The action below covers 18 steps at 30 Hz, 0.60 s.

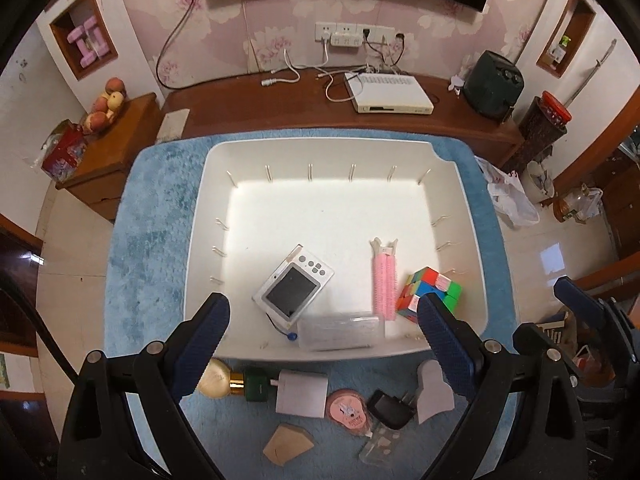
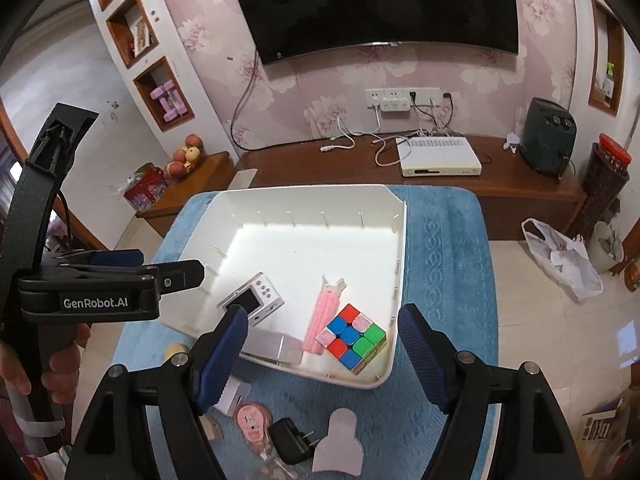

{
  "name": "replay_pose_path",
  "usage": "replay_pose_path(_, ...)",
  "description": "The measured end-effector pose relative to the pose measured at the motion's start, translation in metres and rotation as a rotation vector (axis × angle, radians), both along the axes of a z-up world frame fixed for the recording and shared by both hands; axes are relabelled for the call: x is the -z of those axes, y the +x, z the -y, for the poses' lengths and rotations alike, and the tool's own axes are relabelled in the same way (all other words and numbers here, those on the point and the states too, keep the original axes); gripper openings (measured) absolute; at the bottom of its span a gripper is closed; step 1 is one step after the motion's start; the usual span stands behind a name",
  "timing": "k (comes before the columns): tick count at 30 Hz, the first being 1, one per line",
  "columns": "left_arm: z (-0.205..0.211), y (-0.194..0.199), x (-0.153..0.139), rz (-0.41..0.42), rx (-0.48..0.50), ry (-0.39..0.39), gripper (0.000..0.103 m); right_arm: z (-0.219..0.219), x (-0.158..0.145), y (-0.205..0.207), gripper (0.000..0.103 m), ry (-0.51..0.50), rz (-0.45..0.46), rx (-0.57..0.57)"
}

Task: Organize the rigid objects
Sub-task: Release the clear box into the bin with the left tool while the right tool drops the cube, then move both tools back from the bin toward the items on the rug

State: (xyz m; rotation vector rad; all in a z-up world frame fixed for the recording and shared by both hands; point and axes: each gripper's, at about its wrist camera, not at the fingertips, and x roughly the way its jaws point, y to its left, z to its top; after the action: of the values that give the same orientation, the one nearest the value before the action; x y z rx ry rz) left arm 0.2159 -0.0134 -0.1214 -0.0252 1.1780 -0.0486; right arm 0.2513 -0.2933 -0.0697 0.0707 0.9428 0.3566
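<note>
A white tray [image 1: 200, 216] sits on a blue mat [image 1: 152, 208]. Inside it lie a white camera [image 1: 294, 286], a pink hair roller [image 1: 384, 280], a colour cube [image 1: 430, 284] and a clear plastic case [image 1: 340, 330]. My left gripper [image 1: 323, 312] hovers open above the tray's near edge, nothing between its fingers. My right gripper [image 2: 322, 318] is open too, high over the colour cube [image 2: 354, 336] and the pink roller [image 2: 324, 316], not touching them. On the mat in front of the tray lie a gold-capped bottle [image 1: 230, 380], a white charger block [image 1: 302, 392], a pink round tag [image 1: 348, 410], a black plug [image 1: 390, 408] and a grey heart-shaped piece [image 1: 434, 394].
A tan wooden piece [image 1: 288, 450] and a small clear item [image 1: 380, 446] lie at the mat's near edge. Behind the tray runs a wooden TV bench [image 1: 248, 104] with a white set-top box [image 1: 388, 94] and cables. A hand [image 2: 60, 356] holds the left gripper's handle.
</note>
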Motion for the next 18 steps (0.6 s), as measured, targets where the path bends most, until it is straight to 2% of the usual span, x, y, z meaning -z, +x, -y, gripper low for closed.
replay_pose_path(10,0.003,-0.058,-0.031,0.095,-0.076,0.020,0.096,0.006,-0.024,-0.039,0.080,0.038,0.032,-0.061)
replay_pose_path(18,-0.009,-0.118,-0.031,0.120,-0.184,0.044,0.096,0.005,-0.024,-0.078,0.080,0.059,0.016,-0.107)
